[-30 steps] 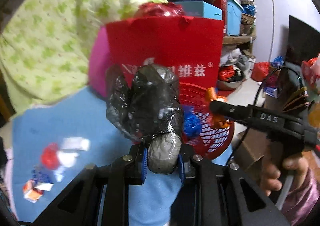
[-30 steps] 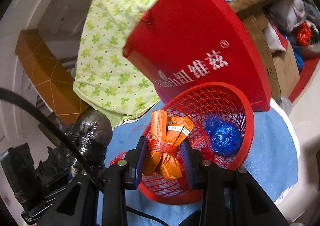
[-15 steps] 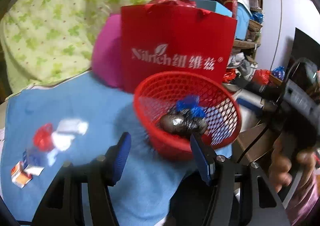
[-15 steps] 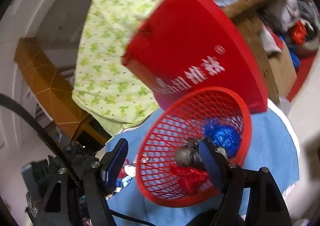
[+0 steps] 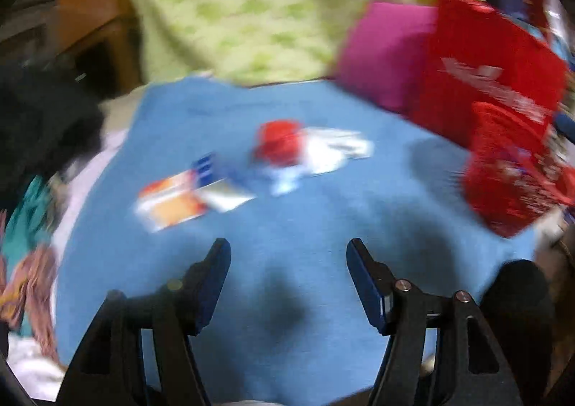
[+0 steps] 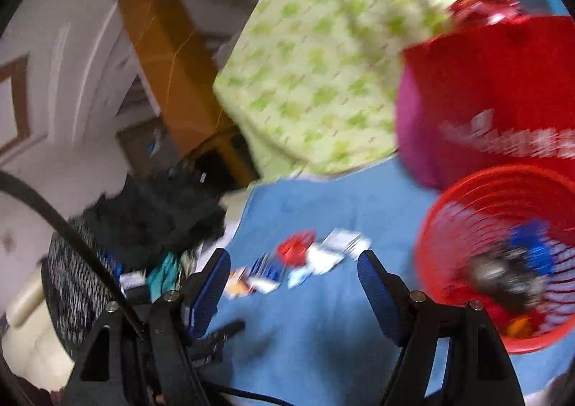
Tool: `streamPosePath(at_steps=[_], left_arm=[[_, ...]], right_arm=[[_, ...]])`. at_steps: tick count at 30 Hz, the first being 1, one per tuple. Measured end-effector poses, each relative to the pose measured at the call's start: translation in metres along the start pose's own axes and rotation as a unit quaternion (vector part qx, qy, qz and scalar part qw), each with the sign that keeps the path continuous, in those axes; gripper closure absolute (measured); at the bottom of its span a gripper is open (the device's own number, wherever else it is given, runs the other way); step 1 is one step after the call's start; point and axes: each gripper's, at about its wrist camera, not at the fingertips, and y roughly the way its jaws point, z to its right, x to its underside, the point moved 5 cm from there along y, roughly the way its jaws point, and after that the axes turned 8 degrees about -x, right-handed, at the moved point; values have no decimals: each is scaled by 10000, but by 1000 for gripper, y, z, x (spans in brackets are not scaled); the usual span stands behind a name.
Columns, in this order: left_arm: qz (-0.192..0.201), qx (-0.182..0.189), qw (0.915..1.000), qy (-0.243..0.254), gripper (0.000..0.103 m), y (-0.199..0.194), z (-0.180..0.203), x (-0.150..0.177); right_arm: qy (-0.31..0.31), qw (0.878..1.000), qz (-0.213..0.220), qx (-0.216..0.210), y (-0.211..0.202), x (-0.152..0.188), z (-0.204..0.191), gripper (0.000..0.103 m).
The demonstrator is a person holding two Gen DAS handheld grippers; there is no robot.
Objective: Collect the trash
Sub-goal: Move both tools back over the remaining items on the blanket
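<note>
Hovering over blue cloth, left tongs spread empty, right tongs spread empty, wrappers ahead

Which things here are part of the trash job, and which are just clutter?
Job:
- wrappers on the blue cloth
- red scrap
- white scraps
- red basket, already holding bagged trash
- left gripper and right gripper, both open, empty

Clutter:
- red bag
- pink bag
- green sheet
- fan
</note>
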Motion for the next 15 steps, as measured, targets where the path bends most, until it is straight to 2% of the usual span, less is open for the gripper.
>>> streamPosePath(at_steps=[2, 5, 7, 11, 15], left_arm=[[-169, -150, 9995, -221, 35, 16, -19, 9], [-363, -250, 9977, -506, 35, 33, -46, 22], [-362, -298, 9971, -603, 35, 41, -59, 22], [-247, -443, 9955, -798, 35, 57, -95, 13], [-93, -471, 9936, -1022, 35, 75, -126, -2]], right_arm=[[-11, 9988, -483, 121, 38, 20, -2, 26], [57, 9955, -911, 240, 74, 42, 6, 26], [152, 9923, -1164, 399, 95, 52, 17, 26], [219, 9882, -1400, 584, 120, 55, 35, 26], [507, 9856, -1509, 572, 141, 48, 43, 26]])
